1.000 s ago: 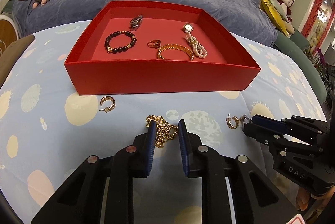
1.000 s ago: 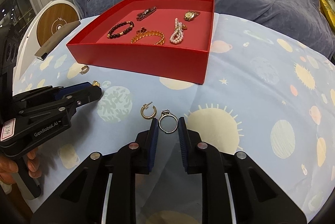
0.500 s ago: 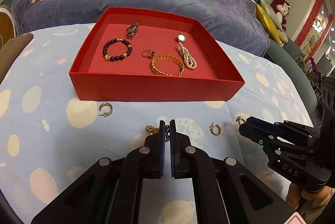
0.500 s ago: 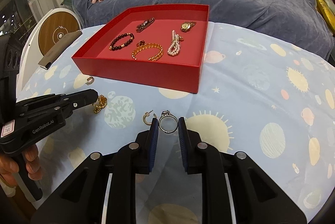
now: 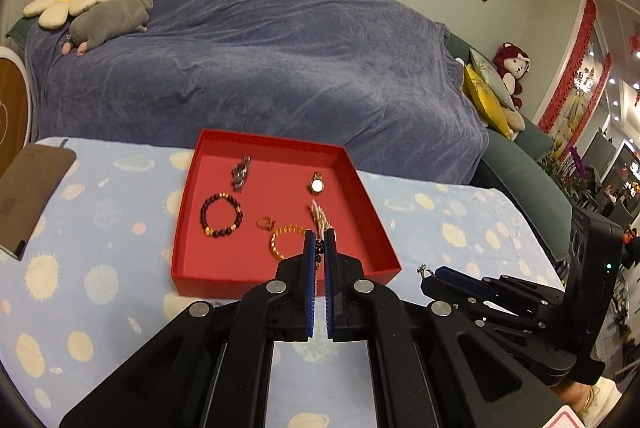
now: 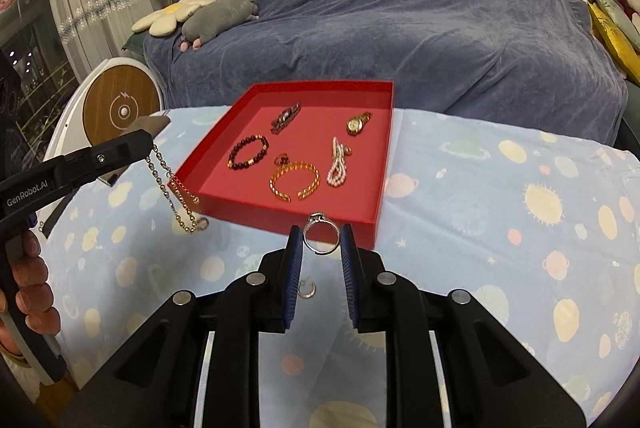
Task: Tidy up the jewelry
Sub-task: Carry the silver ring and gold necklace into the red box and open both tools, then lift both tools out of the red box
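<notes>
My left tool (image 5: pixel 319 248) is clamped on the gold chain (image 6: pixel 176 194), my right tool (image 6: pixel 321 242) on the ring (image 6: pixel 321 236), both lifted. The red tray (image 6: pixel 376 196) at twelve o'clock holds six pieces; a hoop earring (image 6: pixel 307 290) waits on the counter (image 6: pixel 500 228).

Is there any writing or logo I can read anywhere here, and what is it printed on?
"GenRobot.AI": white letters on the side of the left gripper, seen from the right wrist view.
A pink-edged sticker at the bottom corner of the left wrist view: cut off, nothing readable.
A lightning-bolt sign, no words: centre of the round wooden disc.
The watch dial in the red box: too small to read.
</notes>
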A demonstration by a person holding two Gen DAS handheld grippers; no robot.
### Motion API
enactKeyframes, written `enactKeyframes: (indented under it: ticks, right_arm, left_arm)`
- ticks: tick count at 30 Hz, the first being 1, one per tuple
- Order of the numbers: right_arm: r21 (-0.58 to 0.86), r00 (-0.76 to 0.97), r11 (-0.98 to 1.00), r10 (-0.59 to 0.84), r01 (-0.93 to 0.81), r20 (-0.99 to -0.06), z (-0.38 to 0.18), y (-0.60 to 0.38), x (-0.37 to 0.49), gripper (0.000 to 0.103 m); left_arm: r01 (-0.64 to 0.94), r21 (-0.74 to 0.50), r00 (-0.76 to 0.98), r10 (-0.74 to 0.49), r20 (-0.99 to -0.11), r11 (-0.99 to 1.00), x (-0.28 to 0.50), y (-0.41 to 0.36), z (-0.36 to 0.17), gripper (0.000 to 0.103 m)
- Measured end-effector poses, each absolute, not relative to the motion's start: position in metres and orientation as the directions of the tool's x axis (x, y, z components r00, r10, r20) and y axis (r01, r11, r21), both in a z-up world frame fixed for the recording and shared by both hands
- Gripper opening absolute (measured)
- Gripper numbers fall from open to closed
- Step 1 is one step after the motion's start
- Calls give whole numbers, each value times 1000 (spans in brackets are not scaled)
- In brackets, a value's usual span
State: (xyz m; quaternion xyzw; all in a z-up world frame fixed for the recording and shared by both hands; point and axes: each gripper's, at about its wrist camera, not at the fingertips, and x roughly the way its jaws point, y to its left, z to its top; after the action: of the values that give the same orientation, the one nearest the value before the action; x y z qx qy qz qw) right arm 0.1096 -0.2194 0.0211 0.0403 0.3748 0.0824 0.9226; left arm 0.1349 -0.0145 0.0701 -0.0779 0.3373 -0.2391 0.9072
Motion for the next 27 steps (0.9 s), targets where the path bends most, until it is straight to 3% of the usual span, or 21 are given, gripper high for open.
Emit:
enactKeyframes:
  ticks: [6, 19, 20, 23, 27]
  right_arm:
    - [175, 705, 979, 197, -104, -681, 29, -218, 147, 19]
    - [218, 660, 975, 189, -39, -727, -10, -218, 190, 22]
    - [220, 664, 975, 187, -34, -724, -8, -221, 188, 22]
    - [232, 677, 972, 194, -35, -710, 1, -224, 182, 23]
    - [215, 709, 974, 198, -67, -677, 18, -219, 162, 34]
  left_arm:
    - [355, -282, 669, -453, -589, 891, 169, -16, 67, 2]
    - [245, -312, 639, -395, -660, 918, 219, 2, 16, 5]
    - [238, -311, 639, -390, -664, 920, 220, 4, 15, 9]
    - [212, -312, 656, -371, -657, 926, 217, 13, 20, 31]
    - [205, -297, 692, -353, -630, 933, 204, 24, 35, 48]
